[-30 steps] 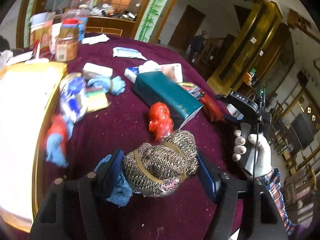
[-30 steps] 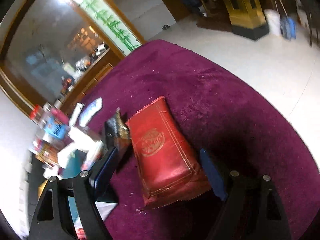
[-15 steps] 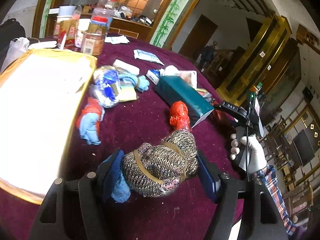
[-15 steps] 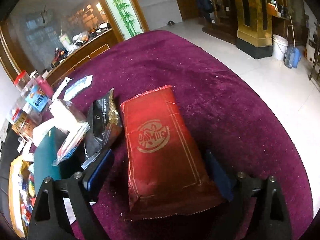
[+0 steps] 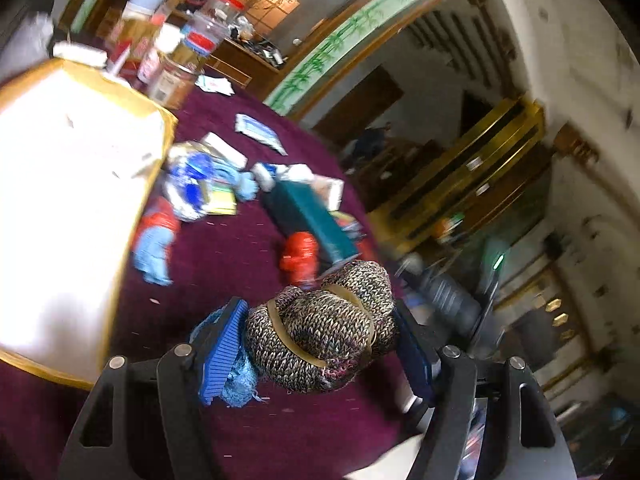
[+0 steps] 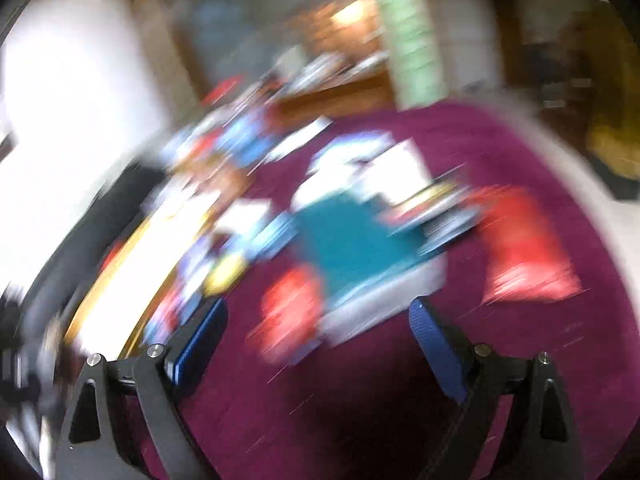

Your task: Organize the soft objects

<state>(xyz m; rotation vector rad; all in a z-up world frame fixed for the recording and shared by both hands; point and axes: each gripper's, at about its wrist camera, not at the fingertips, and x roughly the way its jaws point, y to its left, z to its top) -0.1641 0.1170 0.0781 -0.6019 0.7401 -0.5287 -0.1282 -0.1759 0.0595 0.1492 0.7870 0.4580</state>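
Note:
My left gripper (image 5: 316, 344) is shut on a brown-and-cream knitted bundle (image 5: 324, 328) bound with tan bands, held above the maroon tablecloth (image 5: 224, 264). A scrap of blue knit (image 5: 238, 384) hangs by its left pad. A red soft toy (image 5: 300, 256) and a blue-and-red glove (image 5: 154, 240) lie beyond it. My right gripper (image 6: 316, 340) is open and empty above the cloth. The right wrist view is heavily blurred; the red soft toy (image 6: 288, 316) and a red pouch (image 6: 524, 252) show ahead of it.
A teal box (image 5: 308, 216) lies mid-table among packets and blue cloths. A bright yellow-rimmed tray (image 5: 56, 200) fills the left. Jars (image 5: 176, 64) stand at the back. The other gripper's dark body (image 5: 448, 300) is at the right.
My right gripper has let go of the red pouch, which now lies to its right, and has swung fast to the left. My left gripper has tilted, still holding the knitted bundle.

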